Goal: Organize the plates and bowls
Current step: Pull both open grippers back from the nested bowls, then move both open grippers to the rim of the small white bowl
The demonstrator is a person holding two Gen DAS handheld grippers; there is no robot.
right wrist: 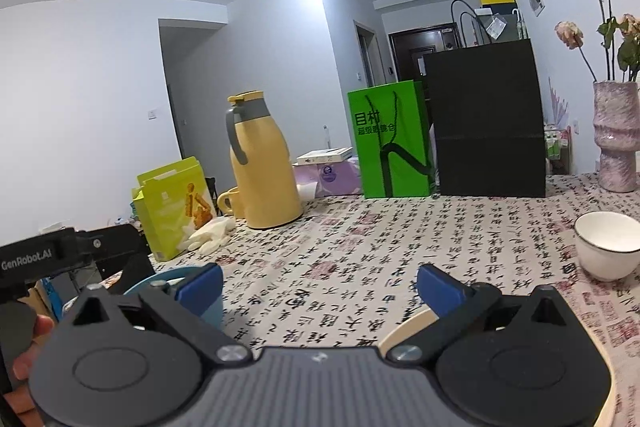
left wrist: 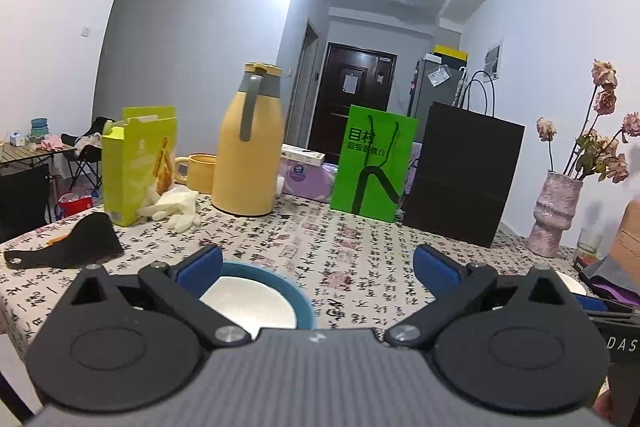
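Left gripper (left wrist: 316, 265): jaws spread wide, nothing between them, held low over the table (left wrist: 320, 235). The blue bowl (left wrist: 256, 297), white inside, is the reference point. It sits directly under the left finger pad (left wrist: 200, 267), near the table's front edge. Left of the bowl lies a black pouch (left wrist: 80, 243). Behind the bowl stand a yellow box (left wrist: 138, 167), a yellow jug (left wrist: 248, 147), a green bag (left wrist: 374, 163) and a black bag (left wrist: 464, 171).

Right gripper (right wrist: 320, 287): likewise released and empty, positioned right of the blue bowl (right wrist: 180, 287). A pale plate rim (right wrist: 408, 327) shows beneath its right finger. Further right stands a white bowl (right wrist: 608, 247), well apart.

Recommended procedure: straddle one wall of the blue bowl with the left jaws, close firmly on the rim, lift vertically, and keep clear of the jug.
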